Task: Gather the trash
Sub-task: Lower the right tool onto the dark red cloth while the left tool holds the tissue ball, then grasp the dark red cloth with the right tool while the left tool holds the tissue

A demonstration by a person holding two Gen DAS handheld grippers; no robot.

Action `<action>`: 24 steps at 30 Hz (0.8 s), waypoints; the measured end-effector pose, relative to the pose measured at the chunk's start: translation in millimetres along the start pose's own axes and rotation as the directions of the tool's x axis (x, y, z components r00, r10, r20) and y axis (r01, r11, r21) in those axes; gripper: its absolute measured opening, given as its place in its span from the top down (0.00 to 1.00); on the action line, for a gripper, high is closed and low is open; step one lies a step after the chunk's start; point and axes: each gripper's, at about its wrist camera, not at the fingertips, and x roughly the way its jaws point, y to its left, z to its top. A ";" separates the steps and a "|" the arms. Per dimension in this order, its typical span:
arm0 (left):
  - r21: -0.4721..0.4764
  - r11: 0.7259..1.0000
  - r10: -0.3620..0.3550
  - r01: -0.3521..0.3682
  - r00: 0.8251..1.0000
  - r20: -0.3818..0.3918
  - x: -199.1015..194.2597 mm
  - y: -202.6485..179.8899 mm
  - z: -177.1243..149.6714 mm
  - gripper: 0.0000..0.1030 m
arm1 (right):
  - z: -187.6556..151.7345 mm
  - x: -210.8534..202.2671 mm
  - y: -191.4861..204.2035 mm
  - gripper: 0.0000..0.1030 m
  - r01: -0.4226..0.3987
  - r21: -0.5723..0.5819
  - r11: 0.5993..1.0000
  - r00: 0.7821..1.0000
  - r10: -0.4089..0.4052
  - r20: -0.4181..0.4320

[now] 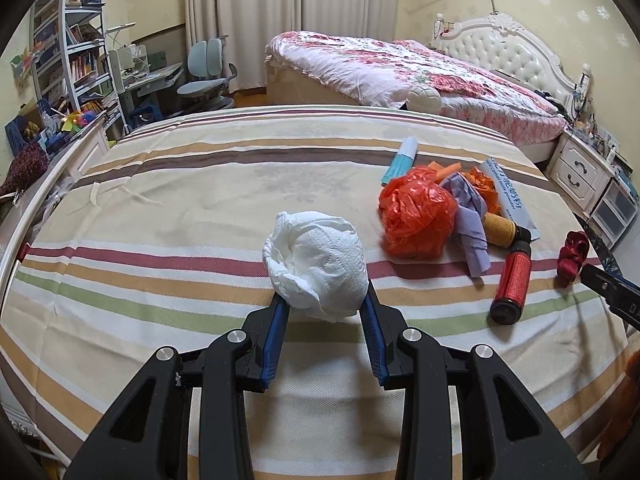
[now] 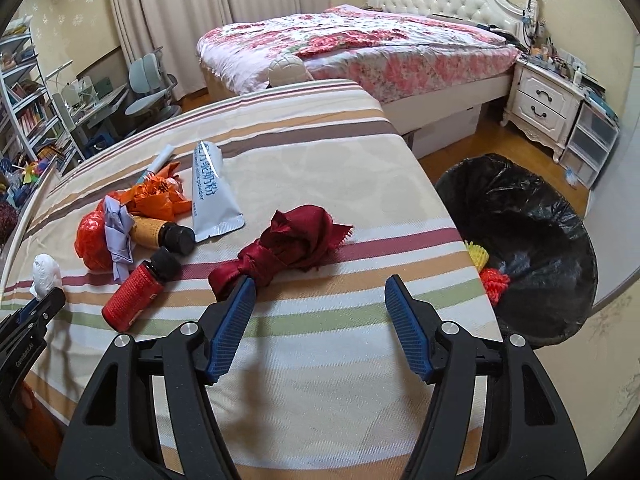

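The left hand-held gripper (image 1: 325, 300) is clenched on a crumpled white tissue wad (image 1: 316, 266), its blue pads pressing both sides above the striped bed sheet (image 1: 160, 208). The right hand-held gripper (image 2: 322, 292) stands released, nothing between its pads; its left pad sits at the knotted dark red cloth (image 2: 288, 244). To its right, beside the bed, is a black-lined trash bin (image 2: 532, 240).

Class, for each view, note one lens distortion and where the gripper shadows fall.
Left wrist view: straight stripes on the striped sheet bow outward, dark vignette fills corners, soft shadow under the white tissue wad. Right wrist view: same barrel bend, faint finger shadows below the right gripper.
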 end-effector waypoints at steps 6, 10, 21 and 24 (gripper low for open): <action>-0.013 1.000 0.007 -0.008 1.000 -0.004 1.3 4.2 0.4 0.65 | 5.0 3.0 8.1 0.36 -0.030 0.012 0.999 1.000 0.030 -0.004; -0.006 1.000 0.009 -0.009 1.000 0.000 1.7 4.7 1.2 0.65 | 13.0 12.9 17.9 0.35 -0.008 0.006 1.000 1.000 0.008 0.008; -0.002 1.000 0.000 0.000 1.000 -0.007 4.1 1.1 2.5 0.65 | 7.3 24.8 30.9 0.38 -0.029 -0.066 0.997 0.999 0.027 -0.028; 0.000 1.000 0.000 0.000 1.000 -0.004 4.2 1.1 2.8 0.65 | 5.6 24.8 32.0 0.54 -0.038 -0.085 0.996 0.999 0.035 -0.037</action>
